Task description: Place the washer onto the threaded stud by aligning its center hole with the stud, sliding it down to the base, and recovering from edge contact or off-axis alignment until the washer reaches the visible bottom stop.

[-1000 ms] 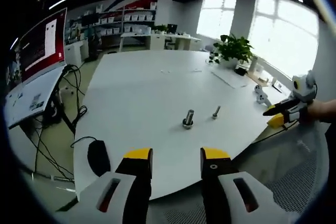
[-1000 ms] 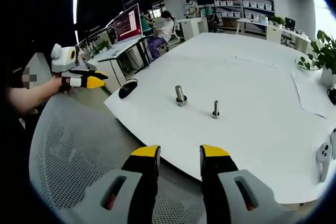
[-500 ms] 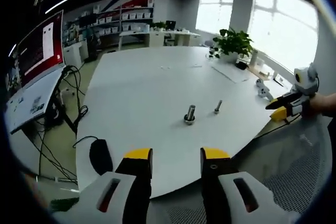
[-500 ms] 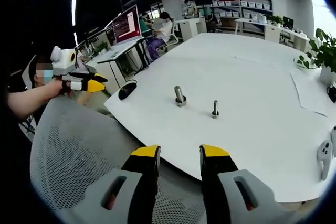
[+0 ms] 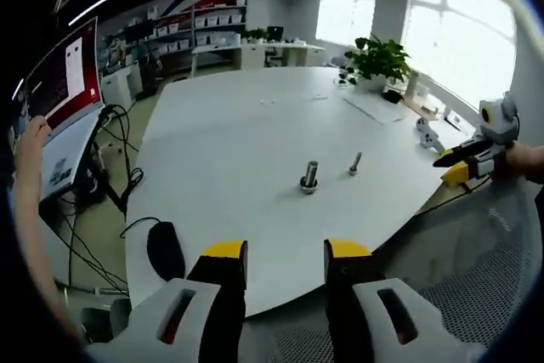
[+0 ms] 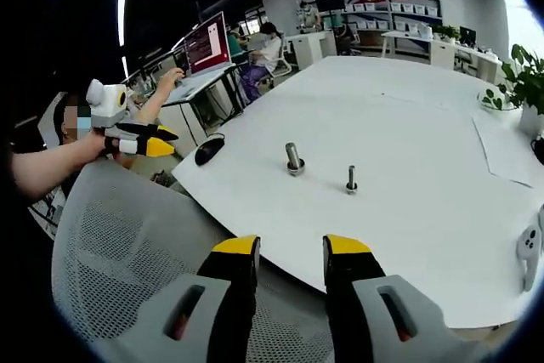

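Two upright metal pieces stand near the white table's (image 5: pixel 221 125) front edge. One is a thick stud (image 5: pixel 309 178) (image 6: pixel 294 159) with a wider ring at its foot; the other is a thinner bolt (image 5: pixel 354 162) (image 6: pixel 351 179) beside it. I cannot make out a loose washer. My left gripper (image 5: pixel 286 252) is held open and empty, well back from the table edge; it also shows as the left gripper (image 6: pixel 140 140) at the left of the right gripper view. My right gripper (image 6: pixel 289 248) is open and empty over a chair back; it is also the right gripper (image 5: pixel 463 167) off the table's right side.
A black mouse (image 5: pixel 166 248) (image 6: pixel 208 150) lies near the table's corner. A grey mesh chair back (image 6: pixel 127 269) is under my right gripper. A potted plant (image 5: pixel 378 57), a sheet of paper (image 6: pixel 501 146) and a white controller (image 6: pixel 531 248) lie at the far side. A hand (image 5: pixel 30 133) shows at the left.
Both views have shifted slightly with the hands. A person's hand has come into the left edge of the left gripper view. Both grippers stay open; the stud and bolt have not moved.
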Demonstrator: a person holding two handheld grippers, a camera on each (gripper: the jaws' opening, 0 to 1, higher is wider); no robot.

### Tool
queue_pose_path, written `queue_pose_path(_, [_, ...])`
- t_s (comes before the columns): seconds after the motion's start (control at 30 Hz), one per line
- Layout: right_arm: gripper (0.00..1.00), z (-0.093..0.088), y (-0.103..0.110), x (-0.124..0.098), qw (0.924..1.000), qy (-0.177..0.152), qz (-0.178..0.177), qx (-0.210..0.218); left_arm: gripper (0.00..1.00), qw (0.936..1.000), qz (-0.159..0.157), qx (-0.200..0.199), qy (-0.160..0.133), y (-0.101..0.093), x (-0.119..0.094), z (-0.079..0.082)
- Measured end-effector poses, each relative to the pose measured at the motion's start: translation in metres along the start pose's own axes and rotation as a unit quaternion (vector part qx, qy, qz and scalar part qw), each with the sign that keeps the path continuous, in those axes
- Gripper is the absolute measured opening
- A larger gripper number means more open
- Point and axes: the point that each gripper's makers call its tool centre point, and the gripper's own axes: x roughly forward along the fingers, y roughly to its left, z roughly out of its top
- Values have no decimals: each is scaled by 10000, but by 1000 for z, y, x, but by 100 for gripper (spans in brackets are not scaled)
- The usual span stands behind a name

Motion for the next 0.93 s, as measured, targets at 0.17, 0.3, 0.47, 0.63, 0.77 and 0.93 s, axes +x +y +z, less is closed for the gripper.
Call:
queue_pose_path(0.17, [32, 0, 1, 0, 10000, -10, 12, 23, 34, 10000, 10, -14, 14, 1, 0, -1])
queue_pose_path(0.3, [32, 0, 1, 0, 10000, -23, 14, 51, 33, 9999, -19, 57, 91, -1, 1, -3])
queue_pose_path(0.47, [33, 0, 2, 0, 10000, -35, 57, 31, 33, 9998, 9, 145, 153, -1, 1, -5])
queue_pose_path(0.63, [33, 1, 2, -1, 9998, -84, 62, 139, 32, 9997, 16, 166, 202, -2, 1, -7])
queue_pose_path(0.77, [33, 0, 4, 0, 9999, -58, 114, 103, 32, 9994, 10, 204, 266, -2, 1, -10])
queue_pose_path(0.93, [33, 1, 4, -1, 9998, -76, 123, 109, 31, 9992, 21, 286, 295, -3, 2, -11])
